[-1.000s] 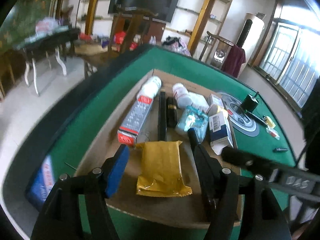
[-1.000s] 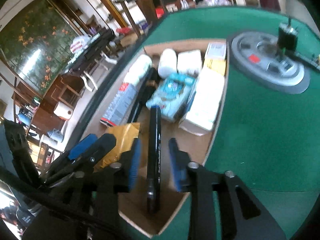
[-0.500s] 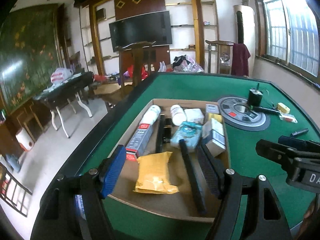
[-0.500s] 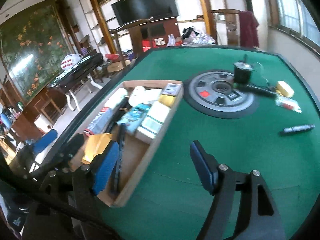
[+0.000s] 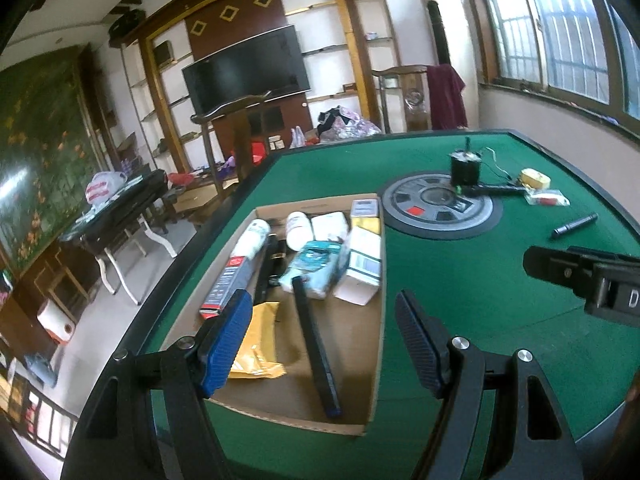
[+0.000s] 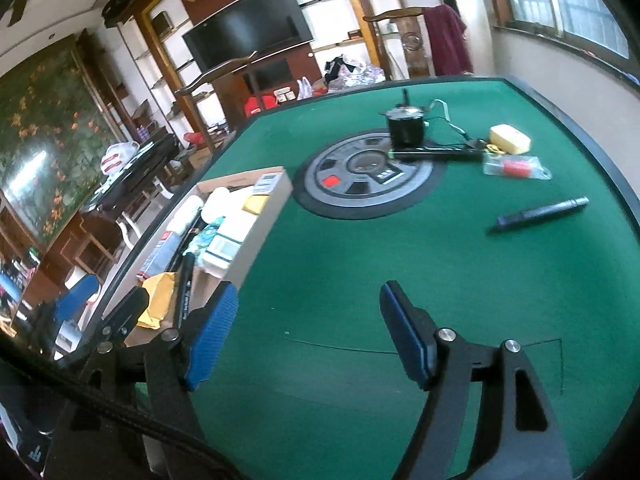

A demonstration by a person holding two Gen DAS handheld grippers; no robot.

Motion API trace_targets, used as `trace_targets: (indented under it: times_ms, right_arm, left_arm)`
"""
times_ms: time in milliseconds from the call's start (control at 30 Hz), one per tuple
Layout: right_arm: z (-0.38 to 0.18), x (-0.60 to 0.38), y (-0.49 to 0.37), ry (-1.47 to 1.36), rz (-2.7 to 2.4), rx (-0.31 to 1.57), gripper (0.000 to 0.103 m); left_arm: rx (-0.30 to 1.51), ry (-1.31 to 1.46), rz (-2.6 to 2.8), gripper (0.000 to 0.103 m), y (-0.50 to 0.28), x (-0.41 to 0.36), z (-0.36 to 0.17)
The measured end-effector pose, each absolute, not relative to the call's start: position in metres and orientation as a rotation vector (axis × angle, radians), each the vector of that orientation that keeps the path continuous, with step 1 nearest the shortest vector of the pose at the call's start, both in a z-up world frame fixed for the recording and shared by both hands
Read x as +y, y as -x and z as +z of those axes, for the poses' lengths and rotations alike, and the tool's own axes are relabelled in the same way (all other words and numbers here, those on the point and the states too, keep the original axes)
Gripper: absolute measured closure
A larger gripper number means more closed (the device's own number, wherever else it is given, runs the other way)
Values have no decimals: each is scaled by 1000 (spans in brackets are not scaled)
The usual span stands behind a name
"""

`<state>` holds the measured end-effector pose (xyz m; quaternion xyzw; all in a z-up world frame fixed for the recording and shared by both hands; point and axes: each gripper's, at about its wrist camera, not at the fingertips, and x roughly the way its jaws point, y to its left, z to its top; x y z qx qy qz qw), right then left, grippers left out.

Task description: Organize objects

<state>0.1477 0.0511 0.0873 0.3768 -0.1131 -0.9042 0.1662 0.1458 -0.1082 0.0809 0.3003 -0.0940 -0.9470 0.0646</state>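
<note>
A shallow cardboard box lies on the green table and holds several items: a long black pen-like stick, a yellow padded packet, a red and grey carton, white bottles and small boxes. My left gripper is open and empty above the box's near end. My right gripper is open and empty over bare green felt, right of the box. A dark marker lies loose on the felt at the right; it also shows in the left wrist view.
A round grey disc with a black motor sits mid-table. A yellow block and a clear bag with a red part lie beyond it. The table edge curves at right. Chairs and a side table stand off to the left.
My right gripper let go of the black stick in the box, opened wide and moved right over the felt. My left gripper pulled back and up from the box.
</note>
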Motion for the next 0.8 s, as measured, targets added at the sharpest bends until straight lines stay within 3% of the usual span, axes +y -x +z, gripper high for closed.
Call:
trace_targets:
  times_ms: [500,800]
  right_arm:
    - [77,140,-128,-1117,-2658,-507,30]
    - [56,270,-104,-1318,-2778,-870,30]
  left_arm:
    - [-337,-1063,-2914,35,-132,-68,69]
    - [-227,-1148,-2998,35,-118,-60,59]
